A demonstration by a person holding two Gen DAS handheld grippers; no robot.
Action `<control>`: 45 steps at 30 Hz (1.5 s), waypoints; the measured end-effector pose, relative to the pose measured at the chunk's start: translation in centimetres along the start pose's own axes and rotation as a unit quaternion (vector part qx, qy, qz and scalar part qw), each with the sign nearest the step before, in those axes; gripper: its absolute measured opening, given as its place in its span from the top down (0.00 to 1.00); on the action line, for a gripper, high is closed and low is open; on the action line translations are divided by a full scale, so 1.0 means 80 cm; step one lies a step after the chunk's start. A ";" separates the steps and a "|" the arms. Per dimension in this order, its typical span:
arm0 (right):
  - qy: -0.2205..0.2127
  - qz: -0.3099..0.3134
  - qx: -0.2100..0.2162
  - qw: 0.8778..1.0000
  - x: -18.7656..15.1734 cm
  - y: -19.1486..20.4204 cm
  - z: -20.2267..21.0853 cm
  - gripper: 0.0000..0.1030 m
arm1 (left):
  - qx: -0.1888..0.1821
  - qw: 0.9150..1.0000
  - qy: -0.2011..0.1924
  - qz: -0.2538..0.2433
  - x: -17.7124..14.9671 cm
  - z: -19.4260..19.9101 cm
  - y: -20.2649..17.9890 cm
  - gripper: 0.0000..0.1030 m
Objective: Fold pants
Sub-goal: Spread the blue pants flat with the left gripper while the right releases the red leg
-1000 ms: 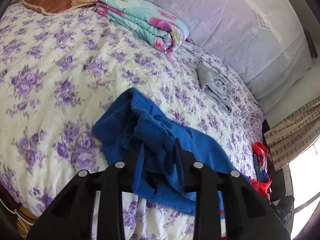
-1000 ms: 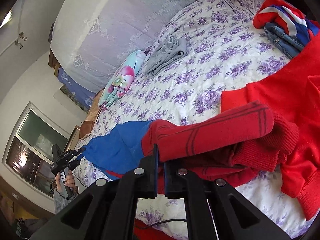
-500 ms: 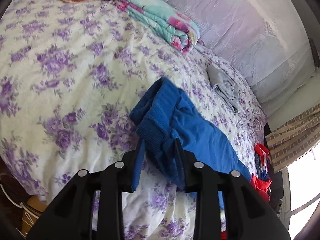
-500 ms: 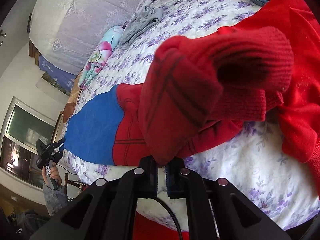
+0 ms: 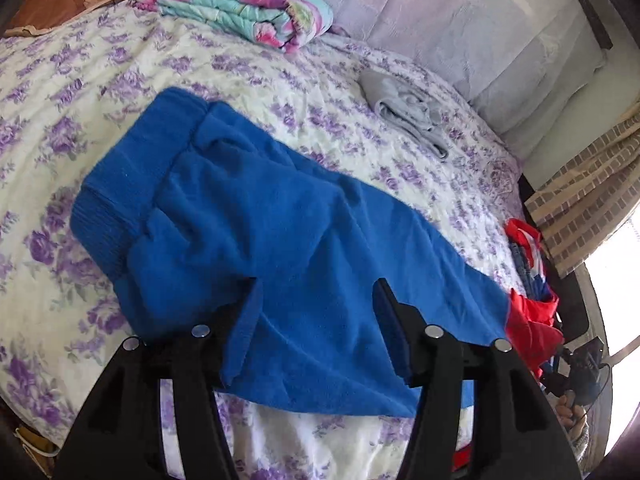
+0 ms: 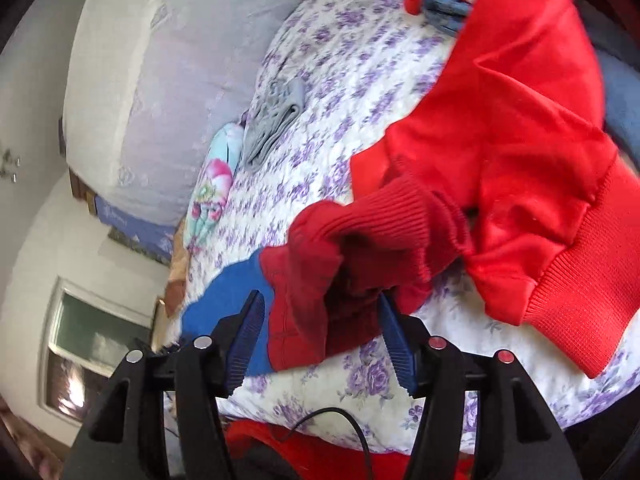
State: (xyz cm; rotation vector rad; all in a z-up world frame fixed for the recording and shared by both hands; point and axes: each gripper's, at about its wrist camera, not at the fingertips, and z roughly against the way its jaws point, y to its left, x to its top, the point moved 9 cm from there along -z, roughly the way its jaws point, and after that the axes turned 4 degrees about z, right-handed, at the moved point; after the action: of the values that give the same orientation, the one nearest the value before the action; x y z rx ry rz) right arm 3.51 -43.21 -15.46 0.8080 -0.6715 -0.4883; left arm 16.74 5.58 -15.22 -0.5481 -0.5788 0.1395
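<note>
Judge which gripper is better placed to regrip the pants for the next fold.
Left, probably. The left gripper hangs open right over the pants' flat blue end. The right gripper, also open, faces bunched red cuffs beside a red sweater.

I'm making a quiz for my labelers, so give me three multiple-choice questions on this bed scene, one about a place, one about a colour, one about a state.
1. Where does the grey garment lie?
A. on the bed, near the headboard
B. on the floor
C. on top of the pants

2. What colours are the pants?
A. all grey
B. blue and red
C. green and white

3. How do the two grippers stand?
A. both shut on cloth
B. only the left open
C. both open

Answers: 1 A, it sits on the floral cover below the headboard. 2 B, the right wrist view shows a blue part joined to a red part. 3 C, the left gripper and the right gripper both show fingers spread wide with nothing clamped.
</note>
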 end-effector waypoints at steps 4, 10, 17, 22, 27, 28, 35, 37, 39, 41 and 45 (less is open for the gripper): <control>-0.005 -0.069 0.050 0.996 0.013 -0.005 -0.012 0.41 | -0.002 1.000 0.001 0.000 -0.006 -0.011 0.007 0.46; -0.014 -0.012 0.034 0.999 0.020 0.022 0.001 0.40 | -0.012 1.000 0.004 0.004 -0.005 -0.010 0.010 0.46; -0.041 -0.025 0.027 0.998 0.034 0.009 0.016 0.29 | -0.007 1.000 0.001 -0.002 -0.007 -0.010 0.009 0.46; -0.062 0.070 -0.048 0.994 0.035 0.014 0.000 0.91 | -0.005 1.000 0.002 -0.002 -0.007 -0.010 0.008 0.46; -0.110 0.198 -0.069 0.971 0.053 0.079 0.044 0.92 | -0.016 1.000 0.004 0.007 -0.006 -0.011 0.009 0.46; -0.100 0.199 -0.097 0.970 0.051 0.064 0.041 0.91 | -0.015 1.000 0.004 0.006 -0.006 -0.011 0.009 0.46; -0.043 0.156 -0.176 0.971 0.032 -0.039 0.008 0.55 | -0.017 1.000 0.007 0.002 -0.006 -0.010 0.010 0.46; -0.075 0.157 -0.195 0.965 0.045 -0.034 0.036 0.42 | -0.017 1.000 0.008 0.005 -0.005 -0.010 0.011 0.46; -0.111 0.154 -0.215 0.958 0.062 -0.033 0.070 0.42 | -0.015 1.000 0.006 0.004 -0.006 -0.010 0.010 0.46; -0.172 0.142 -0.233 0.947 0.079 -0.026 0.110 0.56 | -0.012 1.000 0.003 0.003 -0.006 -0.008 0.009 0.46; -0.156 0.223 -0.179 0.945 0.067 0.041 0.077 0.69 | -0.005 1.000 -0.023 0.001 0.001 0.012 -0.001 0.46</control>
State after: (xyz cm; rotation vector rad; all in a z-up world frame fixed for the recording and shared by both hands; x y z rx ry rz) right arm 3.34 -47.61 -7.89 0.2185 -0.9949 -0.3112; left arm 16.26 5.95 -14.47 -0.5559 -0.6241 0.1518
